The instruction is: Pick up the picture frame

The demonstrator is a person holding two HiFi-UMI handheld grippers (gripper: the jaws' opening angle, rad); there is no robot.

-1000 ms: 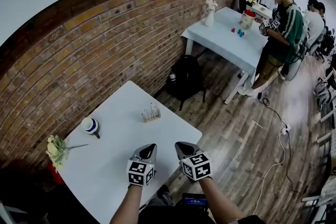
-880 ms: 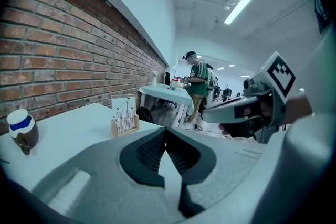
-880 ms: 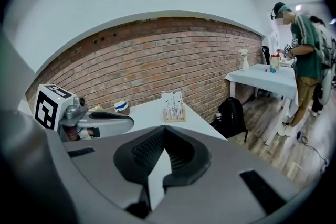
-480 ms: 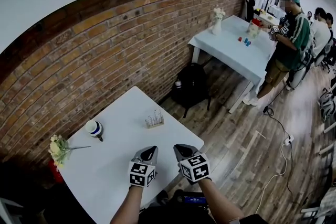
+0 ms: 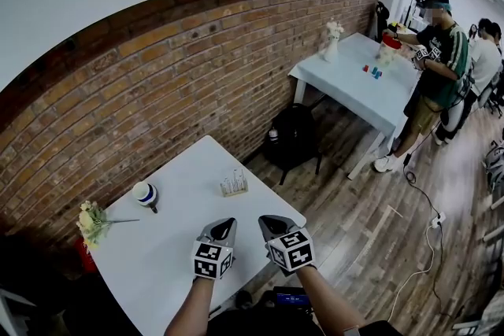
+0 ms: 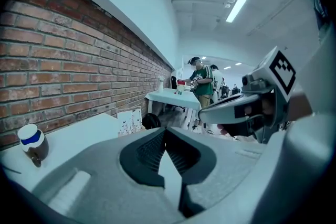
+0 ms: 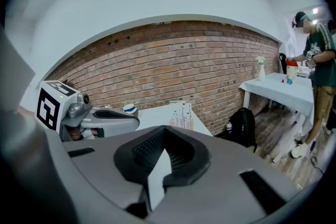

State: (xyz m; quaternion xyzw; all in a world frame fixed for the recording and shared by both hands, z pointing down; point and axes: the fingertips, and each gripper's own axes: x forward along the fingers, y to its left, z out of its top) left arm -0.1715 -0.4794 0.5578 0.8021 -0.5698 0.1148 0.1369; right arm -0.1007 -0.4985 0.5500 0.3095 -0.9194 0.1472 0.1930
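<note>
On the white table (image 5: 169,252) by the brick wall (image 5: 157,90), the small upright white picture frame (image 5: 234,183) may topple if nudged by the left gripper (image 5: 227,223) or right gripper (image 5: 265,221), both closed and empty.

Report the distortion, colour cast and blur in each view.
Head view: strong fisheye bends the red brick wall into an arch; light is even. Left gripper view: bluish cast, the ceiling strip light glares, corners dark, the left hand-held gripper fills the lower half. Right gripper view: black vignette ring; the small white picture frame is sharp.

wall (image 5: 157,83): rough brick | table (image 5: 169,248): smooth matt top | floor (image 5: 354,208): wood planks (slight sheen)
</note>
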